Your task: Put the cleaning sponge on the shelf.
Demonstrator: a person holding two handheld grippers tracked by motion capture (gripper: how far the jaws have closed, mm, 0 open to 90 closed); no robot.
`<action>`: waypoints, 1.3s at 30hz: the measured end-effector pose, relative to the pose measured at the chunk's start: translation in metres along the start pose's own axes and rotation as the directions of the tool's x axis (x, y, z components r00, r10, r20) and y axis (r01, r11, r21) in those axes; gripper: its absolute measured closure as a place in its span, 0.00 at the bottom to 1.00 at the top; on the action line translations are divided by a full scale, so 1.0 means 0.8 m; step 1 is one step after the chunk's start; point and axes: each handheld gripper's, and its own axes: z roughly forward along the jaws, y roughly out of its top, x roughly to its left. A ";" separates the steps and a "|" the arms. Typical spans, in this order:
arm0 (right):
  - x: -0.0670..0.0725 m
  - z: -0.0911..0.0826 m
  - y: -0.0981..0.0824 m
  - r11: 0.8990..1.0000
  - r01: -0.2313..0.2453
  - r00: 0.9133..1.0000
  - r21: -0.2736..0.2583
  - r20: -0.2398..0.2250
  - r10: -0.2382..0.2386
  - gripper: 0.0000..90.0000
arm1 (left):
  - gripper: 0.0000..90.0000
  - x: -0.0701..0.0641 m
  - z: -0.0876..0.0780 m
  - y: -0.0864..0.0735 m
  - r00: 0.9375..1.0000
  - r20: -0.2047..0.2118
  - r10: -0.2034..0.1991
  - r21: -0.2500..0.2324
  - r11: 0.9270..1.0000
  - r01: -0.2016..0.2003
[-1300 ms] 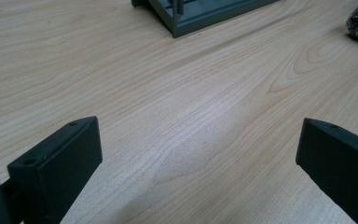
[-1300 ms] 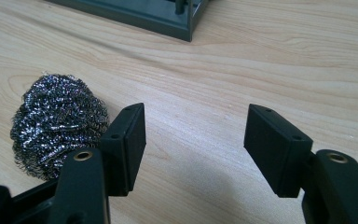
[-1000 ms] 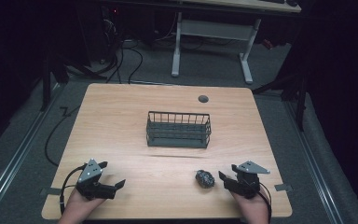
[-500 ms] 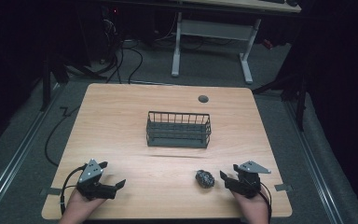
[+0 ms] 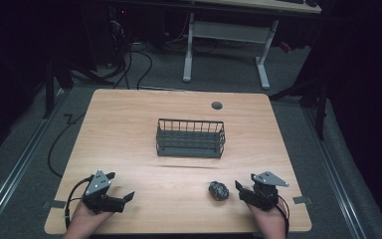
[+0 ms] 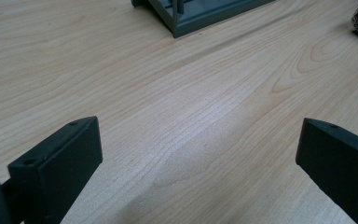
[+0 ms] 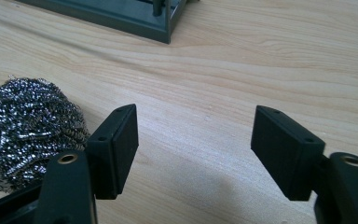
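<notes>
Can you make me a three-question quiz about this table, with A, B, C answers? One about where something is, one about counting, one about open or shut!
1. Where is the steel scrubber?
A. In the wire basket
B. On the table, next to the right gripper
C. On the floor

2. How many things lie in the basket?
A. None
B. One
C. Three

3. How are the right gripper's jaws?
A. Squeezing the scrubber
B. Shut tight on nothing
C. Open, with only bare table between them

Answers:
1 B: the scrubber lies just beside that gripper.
2 A: only the basket's floor shows through the wires.
3 C: the jaws have just been opening, and the scrubber sits outside them.
</notes>
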 end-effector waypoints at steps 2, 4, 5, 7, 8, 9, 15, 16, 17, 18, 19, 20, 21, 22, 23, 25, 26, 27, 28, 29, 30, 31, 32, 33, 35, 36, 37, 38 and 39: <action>0.001 0.001 0.003 1.000 0.001 1.000 0.021 -0.005 -0.001 0.35 | 0.01 0.000 -0.001 0.001 1.000 -0.001 0.004 -0.003 1.000 -0.004; 0.002 0.002 0.007 0.999 0.013 1.000 0.051 -0.004 -0.013 0.34 | 0.01 0.002 -0.005 0.001 1.000 0.000 0.000 -0.013 1.000 0.000; 0.002 0.002 0.009 0.998 0.020 1.000 0.062 -0.003 -0.020 0.34 | 0.01 0.002 -0.006 0.001 1.000 0.002 -0.001 -0.017 1.000 0.001; 0.002 0.002 0.011 0.997 0.025 1.000 0.073 -0.001 -0.025 0.34 | 0.01 0.002 -0.007 0.000 1.000 0.002 -0.002 -0.020 1.000 0.002; 0.000 0.002 0.013 0.995 0.020 1.000 0.094 -0.007 -0.020 0.33 | 0.01 0.003 -0.009 0.001 1.000 0.005 -0.006 -0.023 1.000 0.006; 0.000 0.002 0.014 0.994 0.014 1.000 0.107 -0.007 -0.013 0.33 | 0.01 0.003 -0.009 0.000 1.000 0.003 -0.011 -0.031 0.999 0.011; -0.008 0.003 0.017 0.988 -0.027 0.999 0.154 -0.020 0.031 0.30 | 0.01 0.003 -0.008 0.001 1.000 0.008 -0.012 -0.024 1.000 0.013; -0.008 0.003 0.017 0.988 -0.027 0.999 0.154 -0.020 0.031 0.30 | 0.01 0.003 -0.008 0.001 1.000 0.008 -0.012 -0.024 1.000 0.013; -0.009 0.002 0.019 0.984 -0.014 1.000 0.176 -0.021 0.018 0.30 | 0.01 0.002 -0.007 0.001 1.000 0.006 -0.013 -0.024 1.000 0.013; -0.009 0.001 0.020 0.984 -0.005 1.000 0.180 -0.020 0.009 0.30 | 0.01 0.001 -0.007 0.000 1.000 0.006 -0.009 -0.018 1.000 0.009; -0.008 0.000 0.021 0.983 0.004 1.000 0.185 -0.024 0.000 0.29 | 0.01 0.001 -0.007 0.000 1.000 0.006 -0.009 -0.018 1.000 0.009; -0.008 0.000 0.021 0.983 0.004 1.000 0.185 -0.024 0.000 0.29 | 0.01 0.000 -0.006 0.000 1.000 0.002 -0.006 -0.015 1.000 0.006; -0.008 -0.001 0.023 0.981 0.015 0.999 0.195 -0.030 -0.009 0.28 | 0.01 0.000 -0.007 0.000 1.000 -0.005 -0.001 -0.012 1.000 0.001; -0.008 -0.001 0.023 0.981 0.015 0.999 0.195 -0.030 -0.009 0.28 | 0.01 0.000 -0.007 0.000 1.000 -0.005 -0.001 -0.012 1.000 0.001; -0.009 -0.001 0.025 0.978 0.021 0.999 0.209 -0.038 -0.013 0.28 | 0.01 0.000 -0.008 -0.001 1.000 -0.010 -0.003 -0.012 1.000 0.003; -0.009 -0.001 0.027 0.976 0.021 0.999 0.216 -0.046 -0.012 0.28 | 0.01 0.000 -0.008 -0.002 1.000 -0.013 -0.006 -0.009 1.000 0.006; -0.009 -0.001 0.027 0.976 0.021 0.999 0.216 -0.046 -0.012 0.28 | 0.01 0.000 -0.008 -0.002 1.000 -0.013 -0.006 -0.009 1.000 0.006; -0.010 -0.001 0.030 0.973 0.031 0.998 0.227 -0.051 -0.020 0.27 | 0.01 0.000 -0.008 -0.003 1.000 -0.013 -0.007 -0.008 1.000 0.007; -0.010 -0.001 0.031 0.972 0.038 0.998 0.232 -0.052 -0.027 0.26 | 0.01 0.000 -0.009 -0.003 1.000 -0.012 -0.007 -0.007 1.000 0.007; -0.010 -0.001 0.031 0.972 0.038 0.998 0.232 -0.052 -0.027 0.26 | 0.01 0.000 -0.009 -0.003 1.000 -0.012 -0.007 -0.007 1.000 0.007; -0.010 0.000 0.033 0.969 0.046 0.998 0.245 -0.051 -0.034 0.25 | 0.01 0.000 -0.008 -0.003 1.000 -0.013 -0.007 -0.007 1.000 0.007; -0.011 0.001 0.034 0.966 0.043 0.998 0.256 -0.051 -0.031 0.25 | 0.01 0.001 -0.008 -0.003 1.000 -0.012 -0.008 -0.005 1.000 0.008; -0.011 0.002 0.034 0.963 0.042 0.998 0.268 -0.056 -0.028 0.25 | 0.01 0.001 -0.008 -0.003 1.000 -0.012 -0.008 -0.005 1.000 0.008; -0.011 0.002 0.034 0.963 0.042 0.998 0.268 -0.056 -0.028 0.25 | 0.01 0.001 -0.008 -0.003 1.000 -0.012 -0.007 -0.005 1.000 0.007; -0.011 0.005 0.037 0.952 0.049 0.998 0.301 -0.052 -0.035 0.25 | 0.01 0.001 -0.008 -0.003 1.000 -0.009 -0.004 -0.006 1.000 0.004; -0.011 0.005 0.037 0.952 0.049 0.998 0.301 -0.052 -0.035 0.25 | 0.01 0.001 -0.008 -0.003 1.000 -0.009 -0.004 -0.006 1.000 0.004; -0.011 0.006 0.039 0.946 0.063 0.998 0.318 -0.050 -0.049 0.25 | 0.01 0.002 -0.008 -0.003 1.000 -0.006 -0.005 -0.005 1.000 0.005; -0.011 0.006 0.039 0.946 0.063 0.998 0.318 -0.050 -0.049 0.25 | 0.01 0.002 -0.008 -0.003 1.000 -0.006 -0.005 -0.005 1.000 0.005; -0.011 0.007 0.040 0.940 0.064 0.997 0.335 -0.057 -0.048 0.24 | 0.01 0.002 -0.008 -0.003 1.000 -0.002 -0.005 -0.006 1.000 0.005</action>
